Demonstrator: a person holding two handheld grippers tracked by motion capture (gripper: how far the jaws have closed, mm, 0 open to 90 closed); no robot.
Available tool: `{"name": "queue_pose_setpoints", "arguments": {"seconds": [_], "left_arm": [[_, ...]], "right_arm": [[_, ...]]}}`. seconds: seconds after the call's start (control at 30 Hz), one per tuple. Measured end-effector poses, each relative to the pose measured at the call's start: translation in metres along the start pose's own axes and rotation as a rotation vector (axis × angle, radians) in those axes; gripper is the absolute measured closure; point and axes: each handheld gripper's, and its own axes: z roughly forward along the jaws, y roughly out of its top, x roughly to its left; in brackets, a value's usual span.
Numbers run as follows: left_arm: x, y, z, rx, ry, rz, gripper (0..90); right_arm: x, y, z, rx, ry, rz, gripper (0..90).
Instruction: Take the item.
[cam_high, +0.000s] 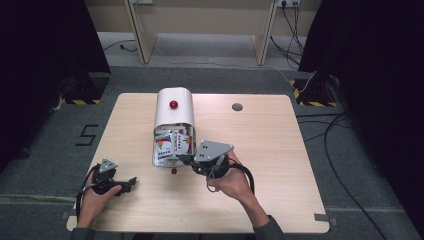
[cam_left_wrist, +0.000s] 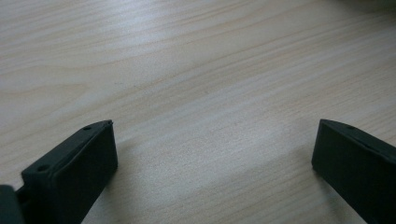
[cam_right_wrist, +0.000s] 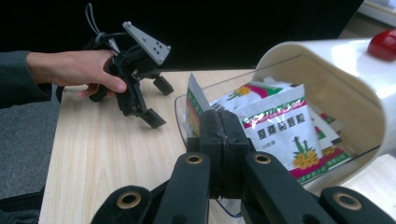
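At the near mouth of the white bin (cam_high: 173, 112), the right gripper (cam_right_wrist: 224, 122) is clenched on its clear flap (cam_right_wrist: 181, 116), sachets (cam_right_wrist: 280, 128) behind. Next comes a steady pull outward. Left gripper (cam_high: 131, 182) rests released on the worktop (cam_high: 270, 150).

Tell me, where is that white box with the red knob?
In the high view, the white box lies at the table's middle, slightly left, its open end of packets touching the right hand-held gripper.

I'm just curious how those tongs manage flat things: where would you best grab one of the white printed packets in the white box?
By its top edge, from the box's open front: the white printed packets stand upright in the white round-topped box, edges toward the opening.
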Motion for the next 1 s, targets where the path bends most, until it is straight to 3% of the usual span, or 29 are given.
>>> {"name": "queue_pose_setpoints", "arguments": {"seconds": [0.43,1.0], "left_arm": [[0.000,0.000,0.000,0.000,0.000,0.000,0.0],[0.000,0.000,0.000,0.000,0.000,0.000,0.0]], "right_arm": [[0.000,0.014,-0.025,-0.055,-0.038,-0.024,90.0],[-0.005,0.025,-0.040,-0.081,-0.065,-0.032,90.0]]}}
